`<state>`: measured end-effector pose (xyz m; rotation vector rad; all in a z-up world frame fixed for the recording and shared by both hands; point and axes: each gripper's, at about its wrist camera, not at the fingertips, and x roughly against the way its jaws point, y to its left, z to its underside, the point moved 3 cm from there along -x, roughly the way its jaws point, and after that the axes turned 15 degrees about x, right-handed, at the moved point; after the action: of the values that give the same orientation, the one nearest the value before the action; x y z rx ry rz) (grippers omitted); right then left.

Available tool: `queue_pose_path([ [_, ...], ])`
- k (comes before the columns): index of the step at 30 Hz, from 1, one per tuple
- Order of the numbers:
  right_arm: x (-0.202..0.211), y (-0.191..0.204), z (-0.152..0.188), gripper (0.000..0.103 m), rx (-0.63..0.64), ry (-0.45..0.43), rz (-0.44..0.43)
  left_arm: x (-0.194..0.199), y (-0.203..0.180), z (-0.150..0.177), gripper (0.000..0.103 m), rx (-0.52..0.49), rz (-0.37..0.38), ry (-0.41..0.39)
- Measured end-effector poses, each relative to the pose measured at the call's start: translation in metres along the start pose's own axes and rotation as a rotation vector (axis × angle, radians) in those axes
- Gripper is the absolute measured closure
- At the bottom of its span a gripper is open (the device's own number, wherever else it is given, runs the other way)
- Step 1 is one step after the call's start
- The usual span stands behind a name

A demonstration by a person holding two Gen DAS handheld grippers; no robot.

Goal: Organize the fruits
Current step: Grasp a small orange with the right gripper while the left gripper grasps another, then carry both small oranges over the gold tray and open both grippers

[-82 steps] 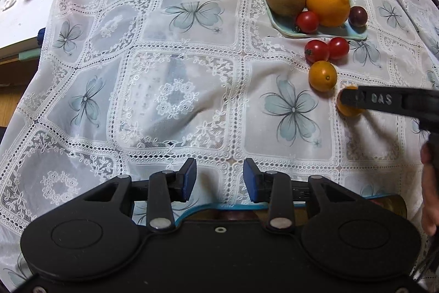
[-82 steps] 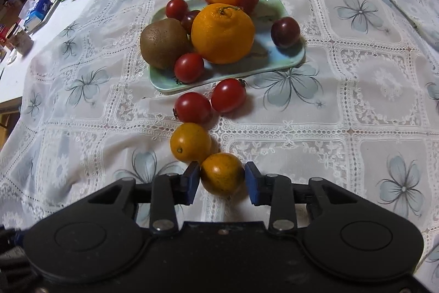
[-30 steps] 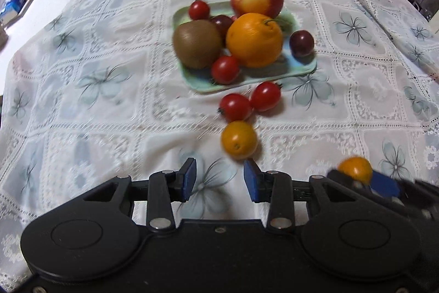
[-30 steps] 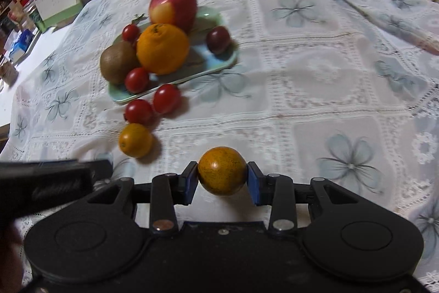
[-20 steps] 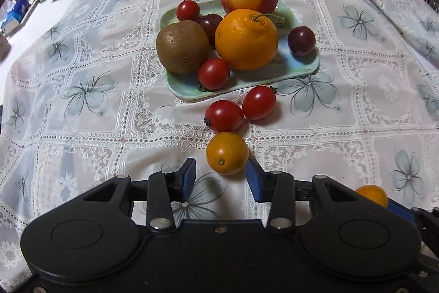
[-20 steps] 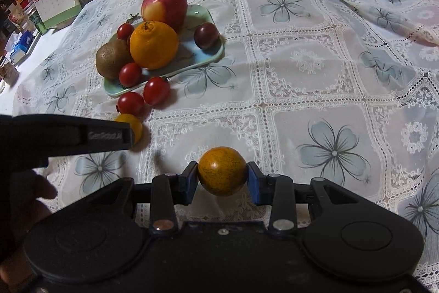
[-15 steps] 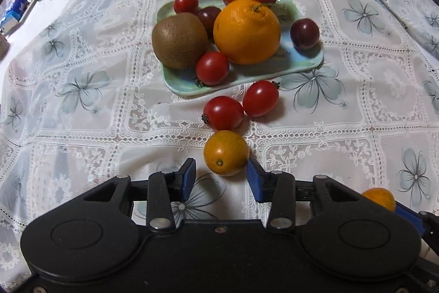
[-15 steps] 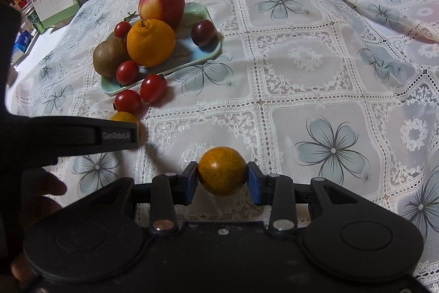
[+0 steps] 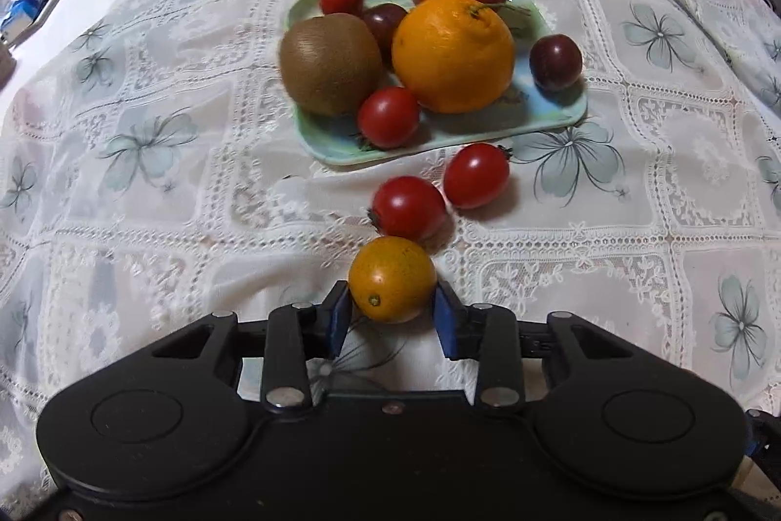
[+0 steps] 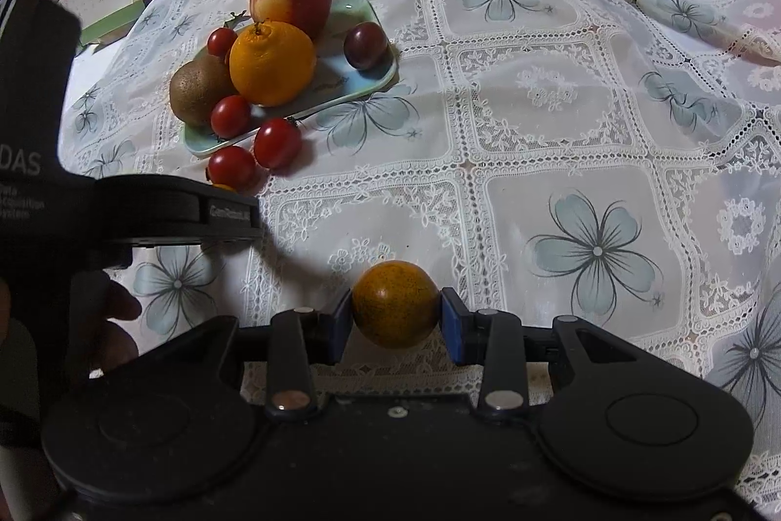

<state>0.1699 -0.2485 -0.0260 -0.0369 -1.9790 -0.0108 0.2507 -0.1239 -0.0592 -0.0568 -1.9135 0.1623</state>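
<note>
Orange kumquat (image 10: 395, 304) between right gripper (image 10: 396, 328) pads

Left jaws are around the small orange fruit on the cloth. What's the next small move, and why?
Probably close the left gripper on the small orange fruit: it sits between the blue pads, which don't look clamped yet, and it rests on the tablecloth against a red tomato. The right gripper already holds its own orange fruit.

Both the left gripper (image 9: 393, 316) and the right gripper (image 10: 396, 325) are matte black plastic, each with two round embossed discs, silver screws on the linkage bars and blue-padded fingers (image 9: 337, 321), while white lettering marks the left one's side and bare skin shows on the left hand (image 10: 114, 325).
</note>
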Motion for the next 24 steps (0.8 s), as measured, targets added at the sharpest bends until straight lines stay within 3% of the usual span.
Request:
queue_pose_path([
  [6,0.020,0.003,0.008,0.065,-0.006,-0.010,-0.046,0.040,0.022,0.013,0.058,0.005,0.024,-0.007],
  [12,0.045,0.011,0.027,0.065,0.022,-0.008,-0.088,0.084,0.045,0.047,0.058,-0.050,0.040,-0.012],
  [24,0.069,0.028,0.092,0.065,0.110,0.124,-0.117,0.112,0.073,0.133,0.058,-0.148,0.076,0.079],
])
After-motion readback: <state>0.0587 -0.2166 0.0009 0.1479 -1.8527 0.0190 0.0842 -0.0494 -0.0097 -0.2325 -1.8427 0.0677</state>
